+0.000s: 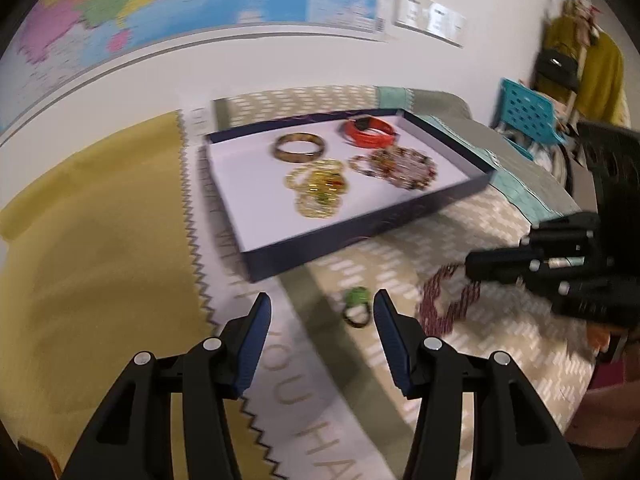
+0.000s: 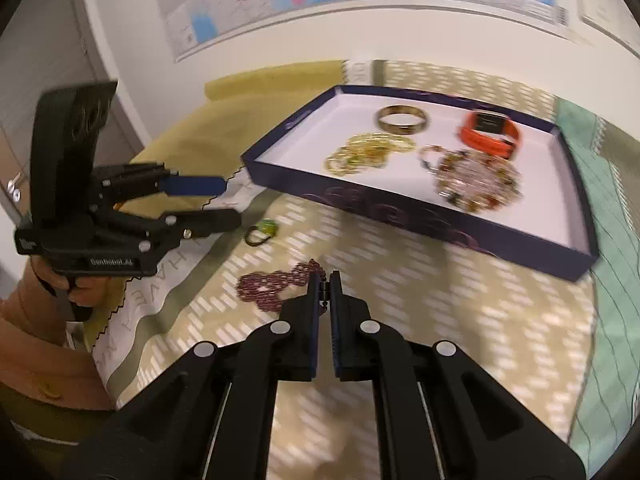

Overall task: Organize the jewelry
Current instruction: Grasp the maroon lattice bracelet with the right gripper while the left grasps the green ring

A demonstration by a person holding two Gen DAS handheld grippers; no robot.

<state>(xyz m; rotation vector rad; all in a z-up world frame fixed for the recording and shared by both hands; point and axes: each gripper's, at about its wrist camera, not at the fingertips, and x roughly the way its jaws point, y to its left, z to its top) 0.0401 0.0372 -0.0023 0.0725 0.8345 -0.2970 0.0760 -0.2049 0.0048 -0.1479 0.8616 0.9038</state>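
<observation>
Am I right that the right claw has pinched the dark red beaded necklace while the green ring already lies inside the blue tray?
Not quite: the green ring lies on the patterned cloth outside the blue tray, as the right wrist view shows. The right claw does pinch the dark red beaded necklace.

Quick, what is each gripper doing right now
Left gripper: open, holding nothing.
Right gripper: shut on the dark red beaded necklace.

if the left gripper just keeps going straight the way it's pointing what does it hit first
Probably the green ring, which lies on the cloth just ahead of the open left gripper, slightly toward its right finger. Past that is the near wall of the jewelry box. Depth is hard to judge here.
</observation>
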